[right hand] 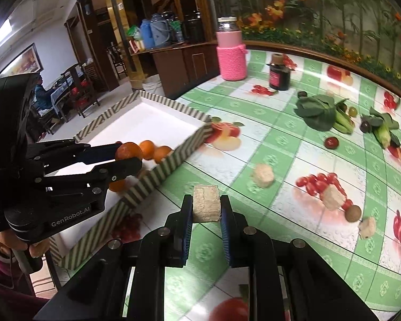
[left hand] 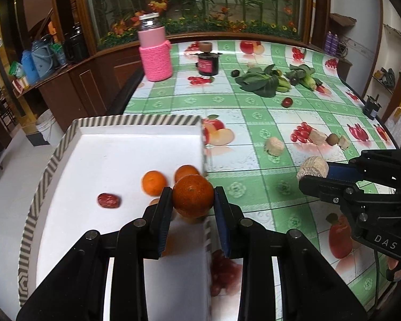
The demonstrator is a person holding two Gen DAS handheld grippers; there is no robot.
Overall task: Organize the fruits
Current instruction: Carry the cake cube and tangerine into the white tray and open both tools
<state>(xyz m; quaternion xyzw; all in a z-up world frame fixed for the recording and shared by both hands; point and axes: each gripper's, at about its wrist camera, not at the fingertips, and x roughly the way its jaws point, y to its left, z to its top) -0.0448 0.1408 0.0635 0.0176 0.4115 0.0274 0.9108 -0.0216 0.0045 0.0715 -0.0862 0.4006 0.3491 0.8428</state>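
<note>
A: Where is the tangerine [left hand: 192, 195] sitting right now?

B: The left gripper [left hand: 193, 196] is pinching it between both pads, hanging over the near right wall of the striped tray [left hand: 50, 165]. Two more oranges [left hand: 154, 182] and a red date [left hand: 109, 200] are lying on the tray's white floor, with bare white stretching toward its far wall.

A: And the other tool?

B: The right gripper [right hand: 206, 208] is clamping a beige fibrous chunk [right hand: 206, 206], hovering just right of the tray over the fruit-print tablecloth [right hand: 280, 144].

A: Any writing showing?

B: "GenRobot.AI" is reading on the left gripper's body in the right wrist view, and "DAS" on the right gripper's body in the left wrist view.

A: What is lying beyond the tray?

B: Further beige chunks [right hand: 262, 175] and a brown longan [right hand: 353, 213] are lying right of it; leafy greens [right hand: 318, 111] farther off; a pink-sleeved jar [right hand: 231, 53] and a dark jar [right hand: 279, 76], label unreadable, are standing behind it. Open cloth is lying between.
</note>
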